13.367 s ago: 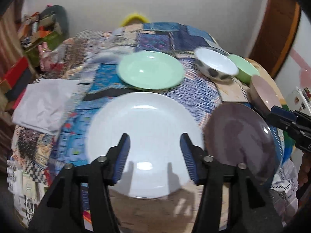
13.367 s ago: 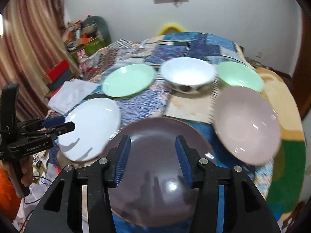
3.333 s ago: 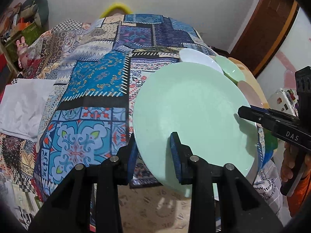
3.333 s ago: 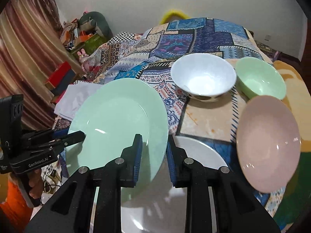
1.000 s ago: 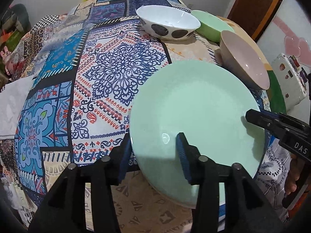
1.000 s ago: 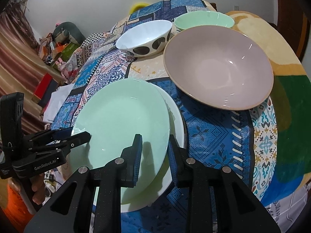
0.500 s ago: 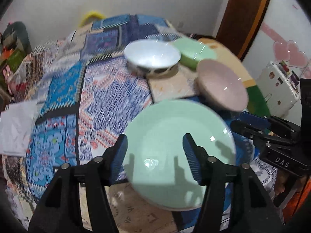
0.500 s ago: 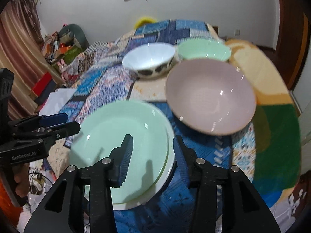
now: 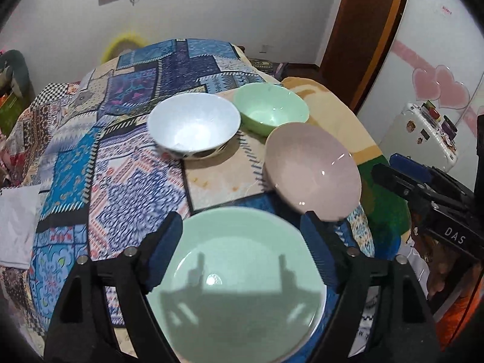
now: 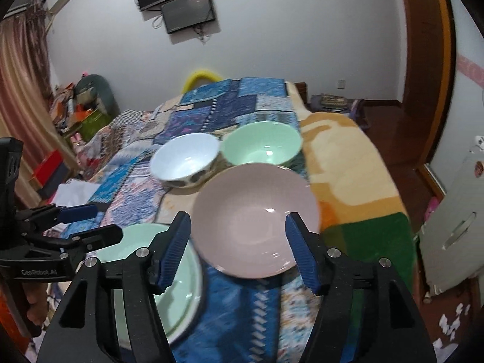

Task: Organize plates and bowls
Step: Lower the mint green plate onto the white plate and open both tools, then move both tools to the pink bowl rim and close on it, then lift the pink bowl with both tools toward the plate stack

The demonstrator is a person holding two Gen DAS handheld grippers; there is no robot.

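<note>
Plate (image 9: 239,284), pale green and round, lies flat, face up, atop stack.

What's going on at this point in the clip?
A person with a handheld gripper in each hand is sorting dishes on a patchwork bedspread. The green plate lies flat near the edge, apparently on a white plate whose rim just shows. The left gripper and right gripper hang above the dishes, jaws opening, gripping nothing. The pink bowl, white spotted bowl and green bowl sit separately, not yet stacked.
</note>
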